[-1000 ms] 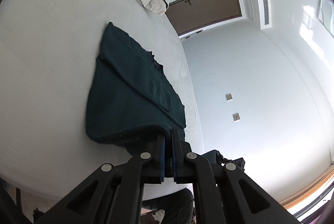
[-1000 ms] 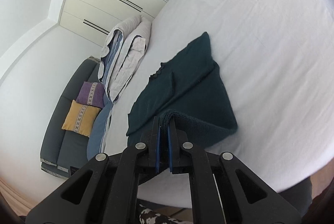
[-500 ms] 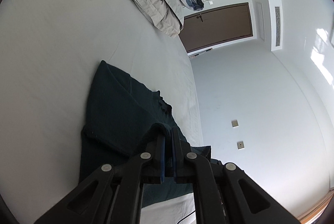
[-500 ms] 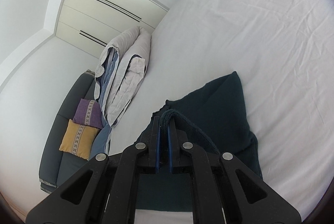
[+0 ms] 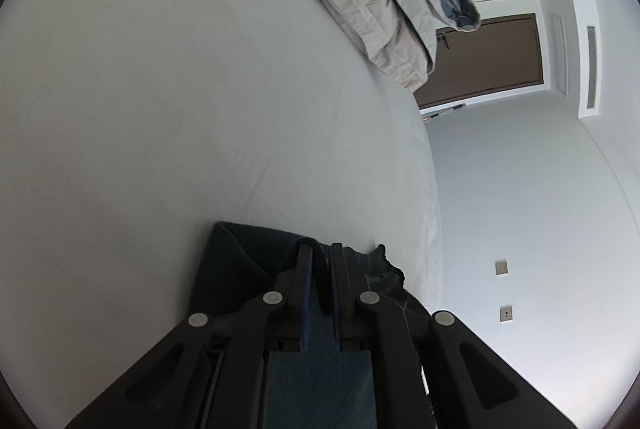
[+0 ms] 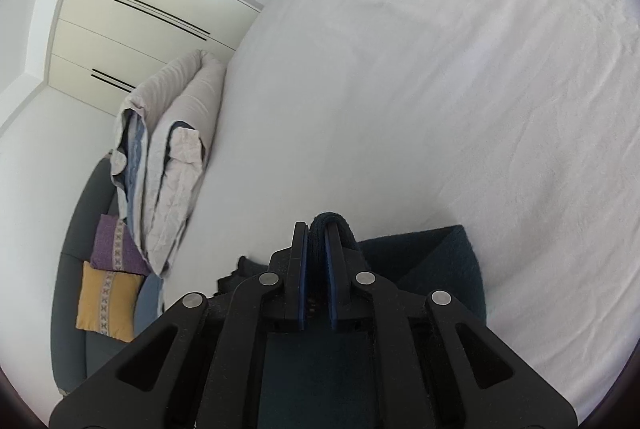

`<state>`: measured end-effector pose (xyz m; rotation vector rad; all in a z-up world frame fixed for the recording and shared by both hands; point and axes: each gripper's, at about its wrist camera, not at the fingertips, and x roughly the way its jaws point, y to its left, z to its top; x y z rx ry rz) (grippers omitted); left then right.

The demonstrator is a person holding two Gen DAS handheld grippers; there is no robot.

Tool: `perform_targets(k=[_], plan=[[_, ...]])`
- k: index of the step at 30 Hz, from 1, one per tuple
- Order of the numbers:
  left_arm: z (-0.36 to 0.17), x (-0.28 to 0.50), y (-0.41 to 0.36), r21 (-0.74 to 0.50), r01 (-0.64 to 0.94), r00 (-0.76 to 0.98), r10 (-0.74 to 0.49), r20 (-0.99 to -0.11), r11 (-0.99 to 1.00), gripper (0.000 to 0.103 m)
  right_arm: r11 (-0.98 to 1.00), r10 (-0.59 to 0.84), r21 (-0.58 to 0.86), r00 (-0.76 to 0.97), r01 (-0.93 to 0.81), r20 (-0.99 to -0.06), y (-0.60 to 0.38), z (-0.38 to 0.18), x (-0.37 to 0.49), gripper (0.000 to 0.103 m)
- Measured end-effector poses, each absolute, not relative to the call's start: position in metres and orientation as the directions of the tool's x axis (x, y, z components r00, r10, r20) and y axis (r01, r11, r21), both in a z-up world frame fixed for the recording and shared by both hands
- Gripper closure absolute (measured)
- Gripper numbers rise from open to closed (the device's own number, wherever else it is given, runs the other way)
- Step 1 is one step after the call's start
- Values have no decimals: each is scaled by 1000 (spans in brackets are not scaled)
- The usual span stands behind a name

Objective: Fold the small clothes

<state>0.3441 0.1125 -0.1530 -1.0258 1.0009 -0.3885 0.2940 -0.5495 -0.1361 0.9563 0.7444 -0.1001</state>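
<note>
Two grippers, one dark green garment, and both have cloth pinched.

Left wrist view first: the left gripper (image 5: 320, 249) has its jaws nearly closed, a rolled edge of the dark green garment (image 5: 236, 261) clamped between the blue pads (image 5: 306, 293). The rest of the cloth lies on the white bed (image 5: 180, 89), low in the frame around six o'clock, spreading toward seven and five. My read is a fold being carried over: best to lay this edge flat and square on the layer beneath, level with the other side, before letting go. A corner released early could slump and skew the fold.

Right wrist view now: the right gripper (image 6: 316, 233) is likewise almost closed on a thick fold of the garment, which bulges over the tip at six o'clock; a flat panel runs out toward four.

What does each view add? The left alone shows the brown door (image 5: 488, 61) at two o'clock and wall sockets (image 5: 501, 267) at four. The right alone shows the wardrobe (image 6: 132, 29) at ten, a grey sofa (image 6: 72, 309) with purple cushion (image 6: 112, 245) and yellow cushion (image 6: 106, 305) at eight. A folded duvet (image 6: 176, 149) appears in both. Neither gripper sees the other.
</note>
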Motion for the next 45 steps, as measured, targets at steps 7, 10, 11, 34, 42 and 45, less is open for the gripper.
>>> perform_targets(k=[7, 10, 11, 34, 42, 45], plan=[[-143, 324, 119, -847, -130, 545, -677, -495, 515, 45, 636, 152, 652, 762, 412, -629, -548, -141, 285, 50], [-130, 294, 115, -822, -77, 540, -669, -511, 565, 45, 705, 162, 609, 753, 364, -638, -529, -124, 263, 50], [-127, 285, 111, -805, -59, 533, -663, -525, 590, 45, 737, 158, 579, 745, 348, -648, -519, -119, 259, 50], [-141, 171, 75, -482, 83, 503, -454, -735, 872, 93, 941, 43, 242, 628, 234, -777, -442, -129, 118, 86], [-143, 174, 73, -484, 84, 496, -458, -738, 871, 96, 908, 47, 302, 645, 291, -763, -464, -131, 107, 103], [-142, 174, 75, -494, 85, 493, -467, -734, 865, 96, 887, 62, 343, 655, 310, -753, -473, -130, 101, 103]])
